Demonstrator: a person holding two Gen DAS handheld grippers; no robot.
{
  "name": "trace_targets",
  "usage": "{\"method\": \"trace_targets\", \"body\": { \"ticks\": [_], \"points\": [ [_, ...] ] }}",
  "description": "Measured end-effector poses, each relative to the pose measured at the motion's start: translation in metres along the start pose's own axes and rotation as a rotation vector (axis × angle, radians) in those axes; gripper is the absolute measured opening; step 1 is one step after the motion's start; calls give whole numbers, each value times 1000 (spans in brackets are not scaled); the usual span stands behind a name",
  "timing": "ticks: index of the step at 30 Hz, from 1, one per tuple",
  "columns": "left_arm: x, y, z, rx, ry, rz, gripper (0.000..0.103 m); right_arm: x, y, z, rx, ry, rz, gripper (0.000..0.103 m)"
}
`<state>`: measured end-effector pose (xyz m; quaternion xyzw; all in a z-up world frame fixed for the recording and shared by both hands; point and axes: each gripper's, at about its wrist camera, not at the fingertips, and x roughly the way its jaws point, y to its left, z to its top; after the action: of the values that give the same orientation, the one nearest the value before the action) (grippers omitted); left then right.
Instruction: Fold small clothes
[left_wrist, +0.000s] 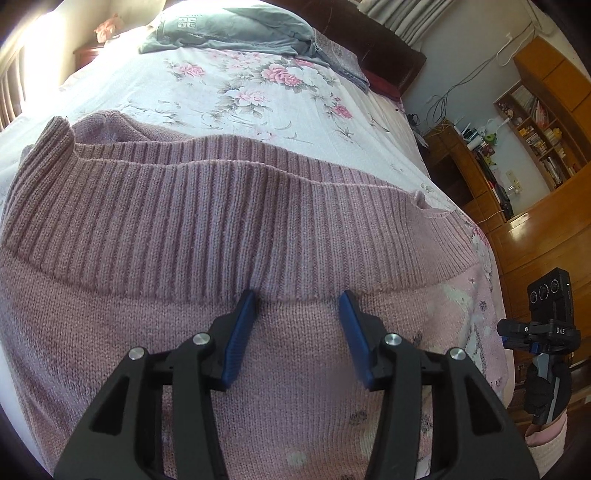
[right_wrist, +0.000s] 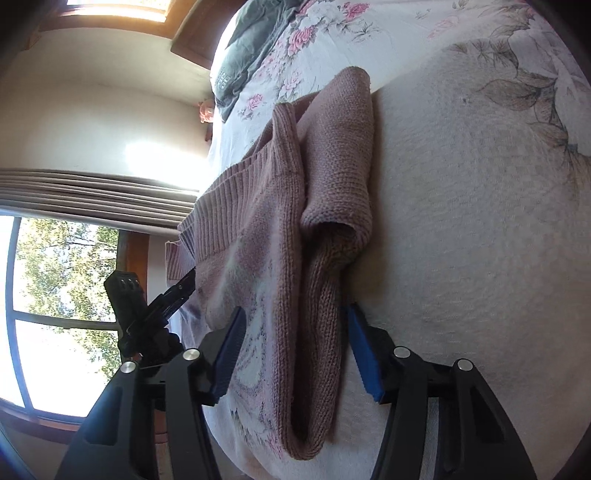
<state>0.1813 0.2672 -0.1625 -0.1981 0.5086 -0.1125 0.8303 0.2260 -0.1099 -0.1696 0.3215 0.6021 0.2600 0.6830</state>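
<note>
A mauve knit sweater (left_wrist: 229, 221) lies spread on the floral bedsheet (left_wrist: 258, 92), its ribbed hem band (left_wrist: 221, 206) running across the left wrist view. My left gripper (left_wrist: 300, 299) hovers open just above the knit below that band, nothing between its blue pads (left_wrist: 240, 332). In the right wrist view the sweater (right_wrist: 273, 236) shows a sleeve (right_wrist: 332, 192) folded over along its edge. My right gripper (right_wrist: 295, 310) is open and straddles that folded edge, one pad on each side. The left gripper (right_wrist: 186, 282) reaches the hem from the far side.
A grey garment (left_wrist: 236, 29) lies bunched at the bed's head. The bed edge drops to a wooden floor (left_wrist: 535, 251) on the right, with bookshelves (left_wrist: 535, 125) beyond. A gloved hand (left_wrist: 543, 391) holds the right gripper (left_wrist: 504, 328) off the bed. A window (right_wrist: 55, 295) is behind the left gripper.
</note>
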Motion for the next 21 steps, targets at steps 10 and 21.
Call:
{"method": "trace_targets", "body": {
  "ticks": [10, 21],
  "points": [
    [2, -1, 2, -1, 1, 3, 48, 21, -8, 25, 4, -48, 120, 54],
    [0, 4, 0, -13, 2, -23, 49, 4, -2, 14, 58, -131, 205, 17]
  ]
}}
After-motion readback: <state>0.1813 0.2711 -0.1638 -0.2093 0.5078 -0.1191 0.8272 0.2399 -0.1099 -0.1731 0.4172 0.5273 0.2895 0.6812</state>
